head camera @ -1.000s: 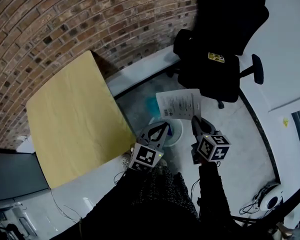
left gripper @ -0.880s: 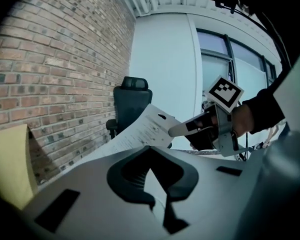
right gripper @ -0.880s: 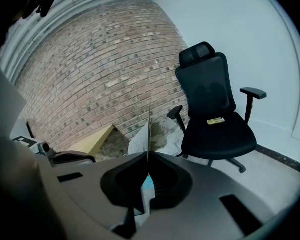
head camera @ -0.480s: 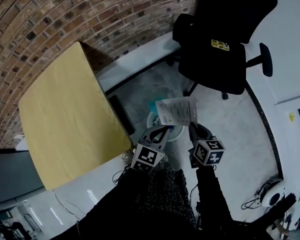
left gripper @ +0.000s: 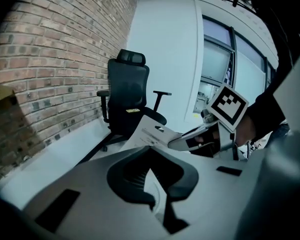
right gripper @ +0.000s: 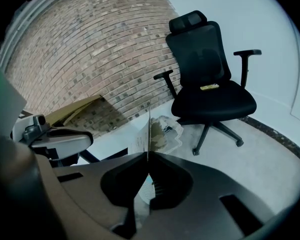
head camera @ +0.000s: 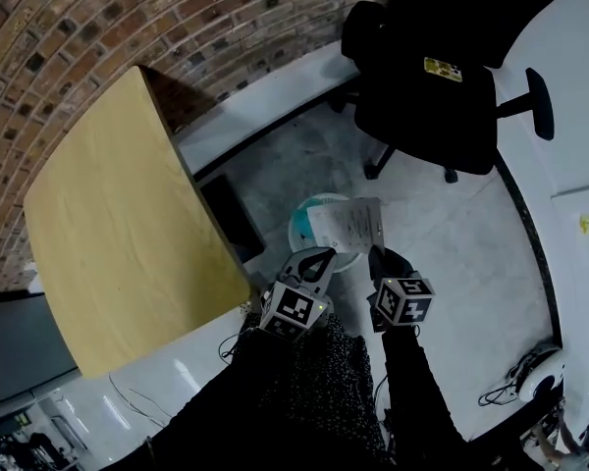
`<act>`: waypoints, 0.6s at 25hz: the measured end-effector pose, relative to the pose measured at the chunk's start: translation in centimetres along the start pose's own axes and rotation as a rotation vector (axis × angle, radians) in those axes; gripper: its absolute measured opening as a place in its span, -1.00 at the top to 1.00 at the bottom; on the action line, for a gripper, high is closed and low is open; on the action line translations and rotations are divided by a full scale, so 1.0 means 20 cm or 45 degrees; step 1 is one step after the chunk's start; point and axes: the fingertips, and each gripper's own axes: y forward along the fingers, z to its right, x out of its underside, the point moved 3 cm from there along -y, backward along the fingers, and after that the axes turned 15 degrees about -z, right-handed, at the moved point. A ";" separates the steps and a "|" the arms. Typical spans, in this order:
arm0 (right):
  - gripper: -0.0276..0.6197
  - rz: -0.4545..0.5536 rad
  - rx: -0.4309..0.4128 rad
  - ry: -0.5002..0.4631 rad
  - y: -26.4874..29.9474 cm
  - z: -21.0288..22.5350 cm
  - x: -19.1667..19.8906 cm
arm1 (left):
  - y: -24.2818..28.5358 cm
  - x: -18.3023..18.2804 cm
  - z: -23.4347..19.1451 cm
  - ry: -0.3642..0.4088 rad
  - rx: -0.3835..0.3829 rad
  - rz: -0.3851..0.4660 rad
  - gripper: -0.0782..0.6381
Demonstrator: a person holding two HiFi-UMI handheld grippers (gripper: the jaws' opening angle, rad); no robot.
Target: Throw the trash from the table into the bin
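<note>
Right claw (head camera: 378, 255) clamped on edge of printed paper sheet (head camera: 348, 226); sheet hangs above bin (head camera: 300, 226) on floor, beside tabletop (head camera: 108, 224). Left claw (head camera: 319, 255) closed, empty. Risk: light flat sheet glides on release, catches rim, lands on floor.

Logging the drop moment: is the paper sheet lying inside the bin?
No, the right gripper is shut on the paper sheet, holding it above the bin.

White printed sheet (head camera: 349, 224), flat and uncrumpled, pinched at its near edge by the right tongs (head camera: 376, 254). It hangs over the round, liner-fitted bin (head camera: 303, 216) on the floor.
</note>
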 end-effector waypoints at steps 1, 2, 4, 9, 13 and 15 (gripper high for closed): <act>0.88 -0.006 0.001 0.003 0.03 0.01 0.01 | 0.03 0.01 -0.01 -0.007 0.007 -0.008 0.77; 0.88 -0.011 0.001 0.006 0.07 0.02 0.02 | 0.05 0.03 -0.02 -0.012 0.011 -0.012 0.77; 0.88 -0.024 0.001 0.008 0.14 0.03 0.06 | 0.09 0.08 -0.04 -0.025 0.014 -0.018 0.77; 0.88 -0.071 0.024 0.069 0.29 0.11 0.17 | 0.22 0.19 -0.06 -0.030 0.036 -0.061 0.77; 0.88 -0.125 0.022 0.111 0.40 0.15 0.28 | 0.31 0.29 -0.10 -0.069 0.052 -0.101 0.77; 0.88 -0.155 0.017 0.134 0.45 0.17 0.32 | 0.35 0.33 -0.10 -0.088 0.064 -0.123 0.77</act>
